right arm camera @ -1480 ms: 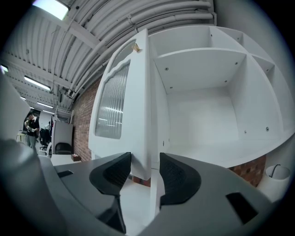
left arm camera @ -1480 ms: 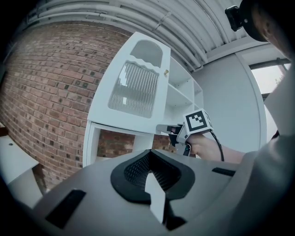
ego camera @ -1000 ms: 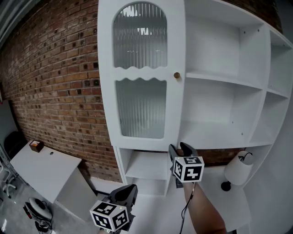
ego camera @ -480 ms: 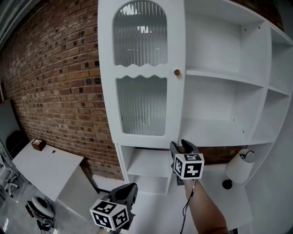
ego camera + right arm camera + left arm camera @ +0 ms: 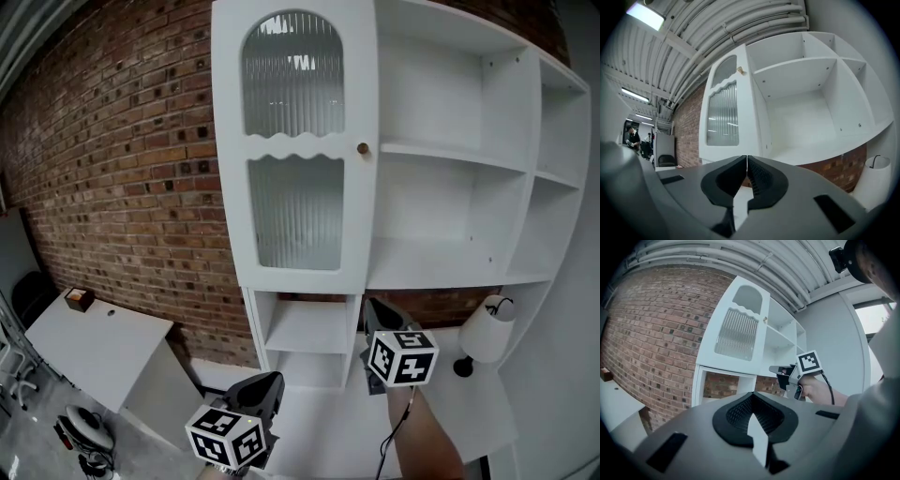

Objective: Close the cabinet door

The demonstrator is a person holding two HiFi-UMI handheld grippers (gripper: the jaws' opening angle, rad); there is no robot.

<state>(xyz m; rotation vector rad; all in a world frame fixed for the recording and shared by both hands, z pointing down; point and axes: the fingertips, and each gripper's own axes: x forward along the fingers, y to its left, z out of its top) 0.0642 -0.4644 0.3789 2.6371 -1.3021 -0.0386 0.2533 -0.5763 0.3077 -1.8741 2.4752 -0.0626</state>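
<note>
The white cabinet door (image 5: pixel 295 150) has two ribbed glass panes and a small brass knob (image 5: pixel 362 148) on its right edge. It covers the cabinet's left column and looks flat against the front. My right gripper (image 5: pixel 373 306) is level just below the door's lower right corner, apart from it. Its jaws are closing to a single line, with nothing between them (image 5: pixel 746 158). The left gripper (image 5: pixel 267 382) hangs lower and further left, shut and empty (image 5: pixel 752 394). The left gripper view also shows the door (image 5: pixel 736 329) and the right gripper (image 5: pixel 780 370).
Open white shelves (image 5: pixel 450 159) fill the cabinet to the right of the door, and an open cubby (image 5: pixel 300 333) sits under it. A white lamp (image 5: pixel 487 328) stands at the lower right. A white desk (image 5: pixel 94 337) with a small brown box (image 5: pixel 74 298) is at the left, by the brick wall (image 5: pixel 122 169).
The right gripper's jaws have gone from wide open to shut. It has drawn back a little, down and to the right, from the door's bottom edge. The left gripper shifted slightly.
</note>
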